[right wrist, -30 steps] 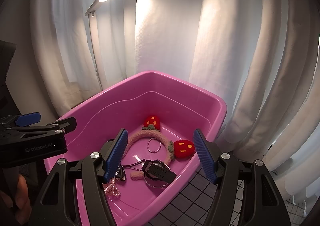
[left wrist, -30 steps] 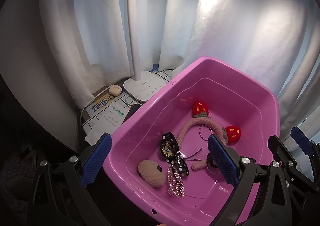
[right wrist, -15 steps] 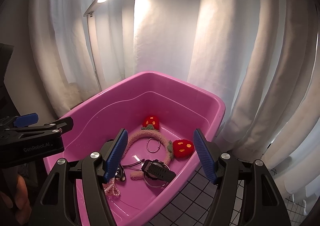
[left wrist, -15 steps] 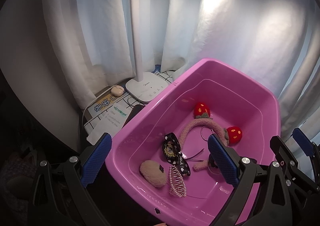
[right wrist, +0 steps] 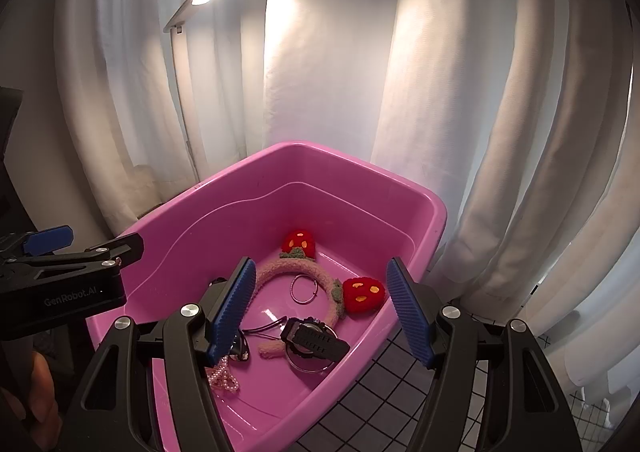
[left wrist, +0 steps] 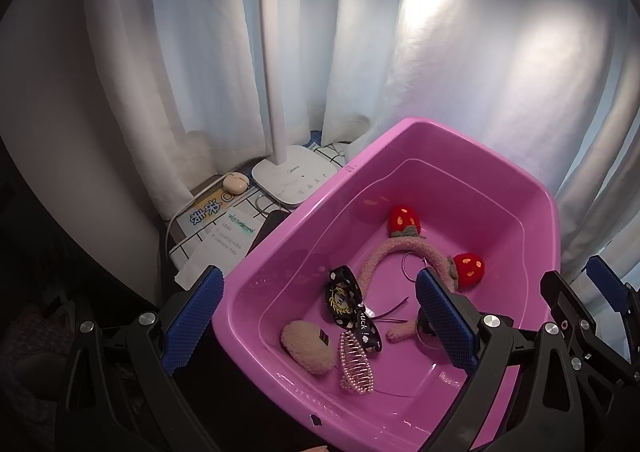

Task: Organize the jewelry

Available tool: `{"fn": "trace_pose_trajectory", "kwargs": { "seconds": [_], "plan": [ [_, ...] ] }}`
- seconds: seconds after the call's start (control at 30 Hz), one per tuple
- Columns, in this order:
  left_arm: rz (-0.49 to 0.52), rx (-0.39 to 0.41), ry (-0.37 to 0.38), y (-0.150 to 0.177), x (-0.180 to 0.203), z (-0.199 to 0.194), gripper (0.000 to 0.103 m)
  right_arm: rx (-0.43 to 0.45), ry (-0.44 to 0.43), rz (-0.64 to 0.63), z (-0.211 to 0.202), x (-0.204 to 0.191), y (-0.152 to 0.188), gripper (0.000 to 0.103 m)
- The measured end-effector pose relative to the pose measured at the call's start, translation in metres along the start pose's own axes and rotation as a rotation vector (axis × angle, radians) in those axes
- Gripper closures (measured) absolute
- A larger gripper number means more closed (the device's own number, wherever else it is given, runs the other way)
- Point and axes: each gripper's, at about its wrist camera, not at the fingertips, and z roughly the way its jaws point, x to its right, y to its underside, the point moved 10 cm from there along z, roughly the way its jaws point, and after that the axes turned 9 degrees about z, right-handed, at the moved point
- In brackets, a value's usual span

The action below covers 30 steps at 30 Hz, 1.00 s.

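Observation:
A pink plastic tub (left wrist: 420, 123) (right wrist: 320, 146) holds the accessories. Inside lie a fuzzy pink headband (left wrist: 384, 252) (right wrist: 280, 264) with two red strawberries, a black patterned bow (left wrist: 344, 296), a beige fuzzy clip (left wrist: 306, 346), a pearl hair claw (left wrist: 356, 362), a thin metal ring (right wrist: 304, 288) and a black watch (right wrist: 314, 338). My left gripper (left wrist: 320, 320) hovers open over the tub's near left corner with nothing between its pads. Over the near right part hangs my right gripper (right wrist: 320, 310), open and above the watch, touching nothing.
A white desk lamp's base (left wrist: 294, 176) stands behind the tub at left, with a small beige case (left wrist: 236, 182) and printed papers (left wrist: 216, 220) beside it. White curtains (right wrist: 520, 132) close off the back. A grid-patterned cloth (right wrist: 380, 392) covers the table right of the tub.

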Motion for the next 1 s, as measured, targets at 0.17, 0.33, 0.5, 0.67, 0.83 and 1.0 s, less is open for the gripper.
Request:
{"fn": "trace_pose_trajectory", "kwargs": {
  "seconds": [0.17,0.33,0.5,0.67,0.83,1.0],
  "plan": [
    [-0.004,-0.001,0.003,-0.0004,-0.0037,-0.0005,0.008,-0.004,-0.001,-0.003,0.0002,-0.0016,0.0011,0.038],
    [-0.002,-0.001,0.005,-0.0005,-0.0039,-0.0002,0.008,-0.004,0.001,-0.004,-0.0001,-0.0031,0.0011,0.038],
    [0.004,0.006,-0.010,-0.0001,-0.0074,-0.0011,0.008,-0.007,0.002,-0.007,-0.0003,-0.0032,0.0019,0.038],
    [0.013,0.031,-0.017,-0.0019,-0.0079,-0.0046,0.008,-0.006,0.001,-0.008,-0.0006,-0.0029,0.0020,0.038],
    [0.003,0.017,0.005,-0.0001,-0.0046,-0.0049,0.007,-0.007,0.000,-0.009,-0.0007,-0.0030,0.0022,0.038],
    [0.005,0.012,0.016,0.0002,-0.0020,-0.0037,0.007,-0.005,-0.002,-0.010,-0.0022,-0.0033,0.0031,0.038]
  ]
}}
